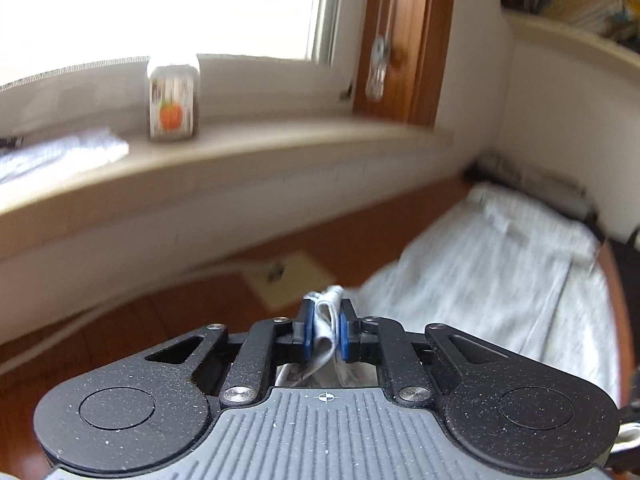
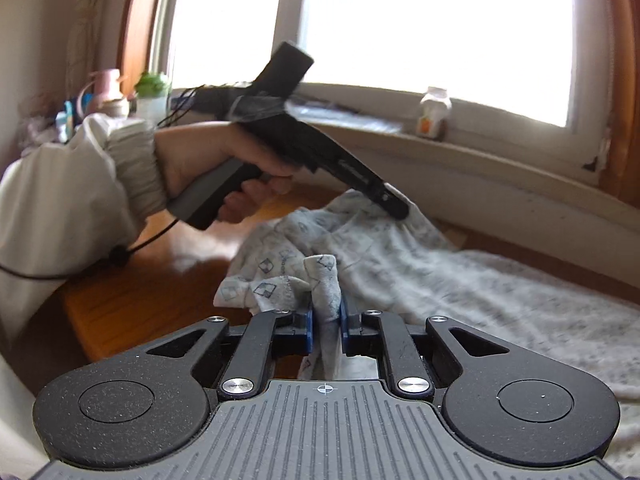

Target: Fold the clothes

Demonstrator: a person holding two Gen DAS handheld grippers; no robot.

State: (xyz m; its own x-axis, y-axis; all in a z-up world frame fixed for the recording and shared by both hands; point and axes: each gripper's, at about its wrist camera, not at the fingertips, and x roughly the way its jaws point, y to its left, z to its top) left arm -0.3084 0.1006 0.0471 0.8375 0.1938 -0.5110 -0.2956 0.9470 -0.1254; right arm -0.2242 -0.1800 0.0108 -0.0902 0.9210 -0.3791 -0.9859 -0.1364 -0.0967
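Bright daylight floods through the window (image 2: 436,32) behind a long pale windowsill (image 1: 248,148), and below the sill a wooden table (image 2: 132,292) carries a light grey printed garment (image 2: 460,280). The cloth lies spread across the table's right side, running back toward the wall under the sill, with its near edge bunched up and lifted.

The left gripper (image 1: 325,326) has its blue pads (image 1: 307,328) pressed together on a fold of the garment's edge, a small tuft of cloth standing up between them. In the right wrist view this same tool appears farther off, gripped by a hand (image 2: 224,168) emerging from a pale ribbed sleeve (image 2: 132,164); its black tip meets the raised cloth close under the sill, where the fabric hangs down from it in a peak.

The right gripper (image 2: 326,320) is likewise pinching the garment: a rolled corner with diamond print is squeezed between its blue pads and pokes up above them, on the side of the cloth farthest from the sill.

On the sill stands a small jar (image 1: 173,100) with an orange label, and to its left lies something white and folded (image 1: 60,152). A cream-coloured card or paper (image 1: 288,280) lies on the table below the sill, just beyond the left gripper's tip. Blur softens much of the left wrist view.
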